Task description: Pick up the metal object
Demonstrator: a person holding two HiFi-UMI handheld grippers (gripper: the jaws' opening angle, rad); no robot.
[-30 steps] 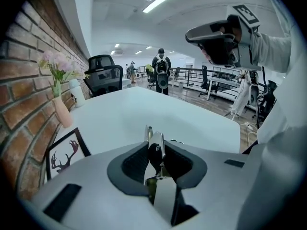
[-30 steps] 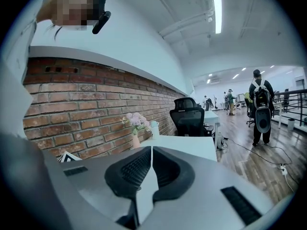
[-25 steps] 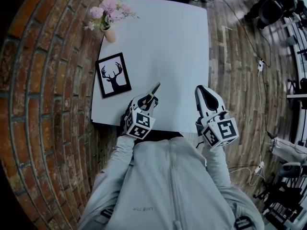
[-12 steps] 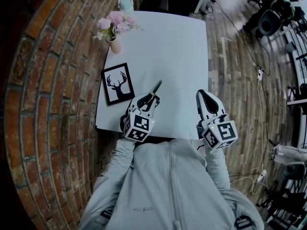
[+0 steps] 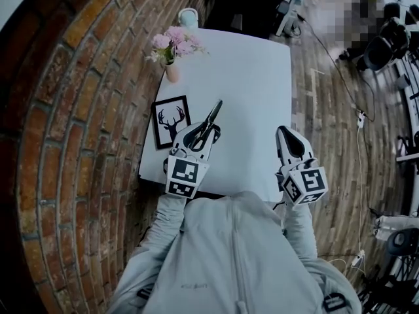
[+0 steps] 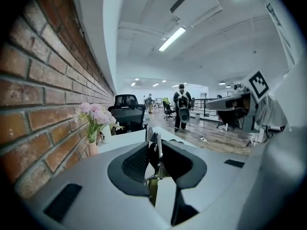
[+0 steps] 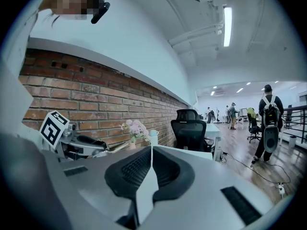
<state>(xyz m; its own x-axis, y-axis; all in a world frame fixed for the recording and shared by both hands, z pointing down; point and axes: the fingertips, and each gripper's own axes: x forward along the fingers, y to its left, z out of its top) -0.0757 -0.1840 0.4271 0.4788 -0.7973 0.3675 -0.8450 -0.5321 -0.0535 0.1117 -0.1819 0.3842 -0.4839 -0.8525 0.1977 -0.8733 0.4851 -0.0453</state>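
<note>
The metal object is a pair of scissors [image 5: 210,118] with dark handles. My left gripper [image 5: 204,135] is shut on them near the handles, and the blades point away over the white table [image 5: 255,77], off its surface. In the left gripper view the scissors [image 6: 154,145] stand edge-on, pinched between the two dark pads. My right gripper [image 5: 290,138] hovers at the table's near right edge, shut with nothing in it. Its pads [image 7: 136,166] meet in the right gripper view, where the left gripper's marker cube [image 7: 53,127] shows at the left.
A framed deer picture [image 5: 172,121] lies at the table's left edge. A vase of pink flowers [image 5: 171,48] and a white cup [image 5: 188,17] stand at the far left corner. A brick wall [image 5: 78,110] runs along the left, a black chair [image 5: 236,5] stands beyond, and cables lie on the wooden floor at the right.
My left gripper has risen with the scissors, which now hang above the table instead of low near its front edge. The right gripper has kept its place.
</note>
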